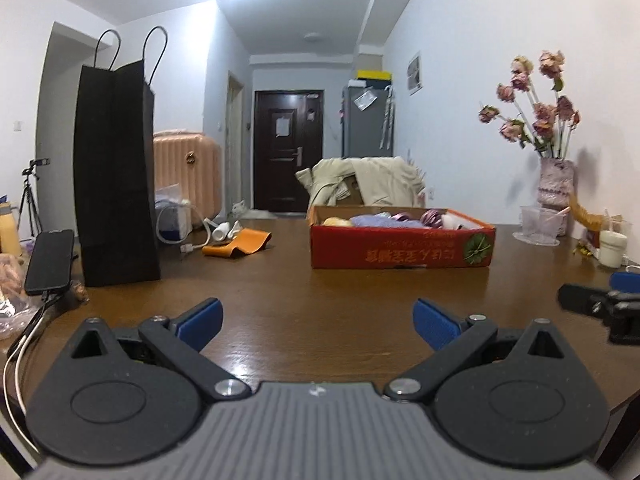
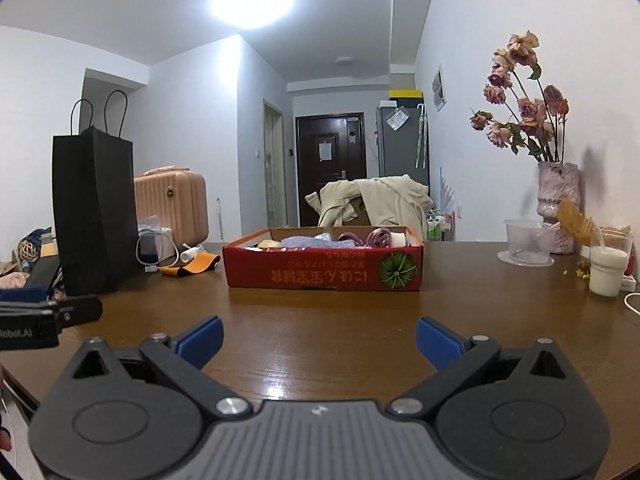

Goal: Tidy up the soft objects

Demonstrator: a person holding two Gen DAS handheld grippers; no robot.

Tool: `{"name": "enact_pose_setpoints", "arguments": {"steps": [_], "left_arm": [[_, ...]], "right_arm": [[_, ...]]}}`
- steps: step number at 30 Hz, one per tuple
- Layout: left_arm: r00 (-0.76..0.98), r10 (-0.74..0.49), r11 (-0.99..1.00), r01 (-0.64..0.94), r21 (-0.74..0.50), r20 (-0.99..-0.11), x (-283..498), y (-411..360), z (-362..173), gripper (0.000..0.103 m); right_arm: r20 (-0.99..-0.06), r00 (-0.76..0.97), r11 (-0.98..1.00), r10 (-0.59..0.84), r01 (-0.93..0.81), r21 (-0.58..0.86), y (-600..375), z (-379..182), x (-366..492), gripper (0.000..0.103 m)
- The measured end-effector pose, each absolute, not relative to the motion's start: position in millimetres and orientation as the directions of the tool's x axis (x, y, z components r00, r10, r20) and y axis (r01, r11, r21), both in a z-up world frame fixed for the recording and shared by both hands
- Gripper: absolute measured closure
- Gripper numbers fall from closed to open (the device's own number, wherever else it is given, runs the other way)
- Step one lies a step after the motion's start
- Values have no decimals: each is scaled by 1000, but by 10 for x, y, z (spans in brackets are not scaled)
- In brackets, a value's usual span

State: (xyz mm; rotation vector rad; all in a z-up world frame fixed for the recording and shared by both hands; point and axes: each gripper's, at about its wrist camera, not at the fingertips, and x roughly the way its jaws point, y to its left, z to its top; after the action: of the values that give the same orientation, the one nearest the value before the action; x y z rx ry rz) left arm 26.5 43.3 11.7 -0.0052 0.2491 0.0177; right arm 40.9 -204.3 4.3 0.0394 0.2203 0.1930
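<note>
A red cardboard box (image 1: 400, 248) (image 2: 320, 272) stands on the brown table (image 1: 300, 300) (image 2: 320, 320), ahead of both grippers. Inside it lie soft things: a lilac cloth (image 1: 378, 221) (image 2: 310, 243), a yellowish bundle (image 1: 338, 222) and purple yarn (image 1: 432, 217) (image 2: 378, 237). My left gripper (image 1: 318, 322) rests low over the near table, open, nothing between its blue pads. My right gripper (image 2: 319, 340) is beside it, also open and empty. Each shows at the edge of the other's view: the right gripper (image 1: 596, 300), the left gripper (image 2: 60, 312).
A tall black paper bag (image 1: 114, 172) (image 2: 94, 212) stands at the left, with a phone (image 1: 50, 262), cables and an orange leather piece (image 1: 240, 242) nearby. At the right are a vase of dried roses (image 1: 554, 184) (image 2: 558, 192), plastic cups and a milk cup (image 2: 608, 266).
</note>
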Motion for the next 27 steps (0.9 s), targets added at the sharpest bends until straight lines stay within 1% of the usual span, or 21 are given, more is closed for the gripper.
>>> {"name": "enact_pose_setpoints", "arguments": {"steps": [5,15,27], "left_arm": [[970,24,1000,-28,-14,-243,249,466,118,0],[972,13,1000,-16,-11,-235,237,446,139,0],[974,12,1000,-14,-11,-228,231,444,142,0]], "right_arm": [[-196,962,982,190,-182,57,-2042,66,398,0],[-210,961,983,182,-174,56,-2039,58,413,0],[-201,962,982,187,-178,58,-2023,58,411,0]]}}
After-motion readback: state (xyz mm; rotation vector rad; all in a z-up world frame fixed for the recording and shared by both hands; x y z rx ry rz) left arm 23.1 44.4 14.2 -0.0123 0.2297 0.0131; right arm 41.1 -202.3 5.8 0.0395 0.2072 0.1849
